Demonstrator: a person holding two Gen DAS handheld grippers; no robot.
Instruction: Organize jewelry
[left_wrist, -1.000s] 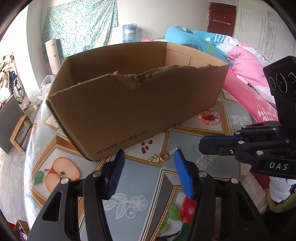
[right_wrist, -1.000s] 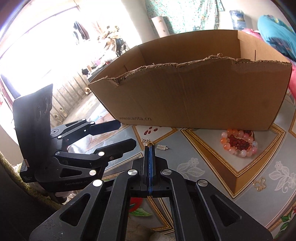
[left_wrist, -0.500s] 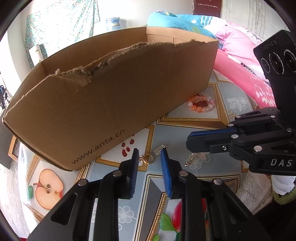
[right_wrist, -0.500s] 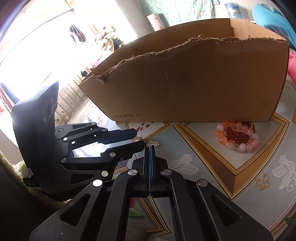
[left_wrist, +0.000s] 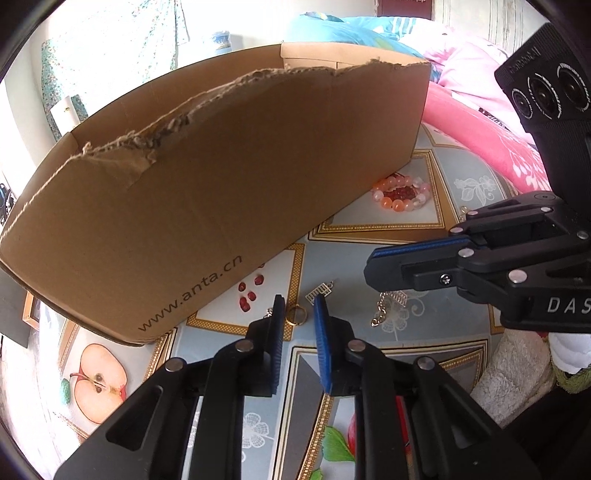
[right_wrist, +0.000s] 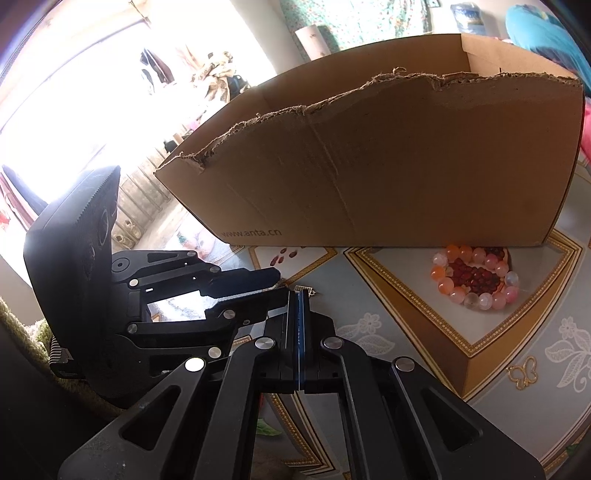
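A small gold ring lies on the patterned tablecloth between the blue pads of my left gripper. Its jaws are closing around the ring, with a slim gap still showing on both sides. A silver comb-shaped charm lies just beyond the tips. A thin chain rests under my right gripper. The right gripper is shut, nothing visible between its pads, with the left gripper beside it. A pink and orange bead bracelet lies to the right, near the box.
A torn cardboard box stands open-topped right behind the jewelry. Pink bedding borders the table's right side. A small gold butterfly shape shows on the tablecloth at the front right.
The left gripper's jaws have narrowed a lot and it has come forward and down, so the ring now sits between its tips. The right gripper stayed shut and still.
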